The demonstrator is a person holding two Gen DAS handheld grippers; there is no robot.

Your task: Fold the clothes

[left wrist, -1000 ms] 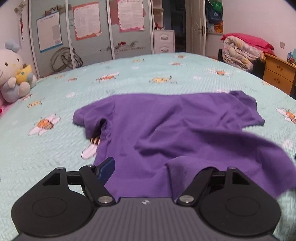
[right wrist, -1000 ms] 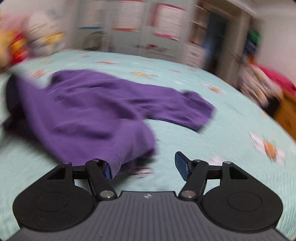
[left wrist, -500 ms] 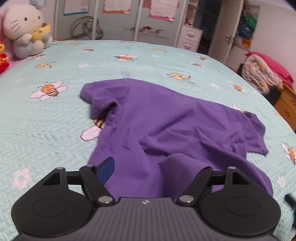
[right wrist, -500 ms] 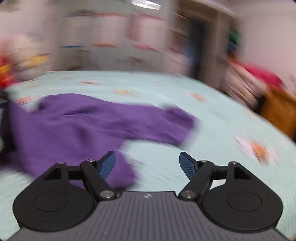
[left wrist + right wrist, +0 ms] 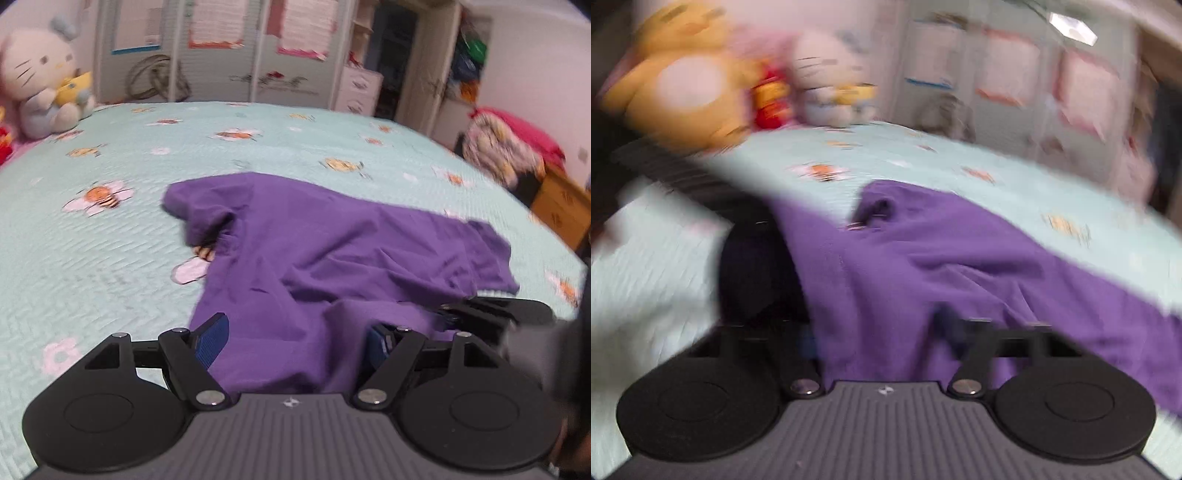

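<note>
While the left tongs (image 5: 295,332) stay spread, as they were a second ago, with a heap of the purple cotton T-shirt (image 5: 332,251) lying loose between their blue pads, the right tongs (image 5: 447,314) have changed completely. A moment back they stood wide open over bare bedding on the side of the shirt away from the white plush cat (image 5: 40,74). Now they have swung in towards the cat and snapped together at the near hem. The right wrist view is smeared by the sweep, so the pinch itself is hard to see. In the left wrist view, though, the dark tips meet right at the cloth's edge, so they are most likely gripping the hem. The shirt lies crumpled on the pale green quilted bedspread with bee and flower prints (image 5: 110,258), nearer the camera than the cat. One sleeve points towards the cat and the other away from it, and nothing is folded yet. This looks like a fresh hold on the bottom edge, taken to pull the body flat or start the first fold. The left tongs would need to close on their own corner before the two can lift evenly.
</note>
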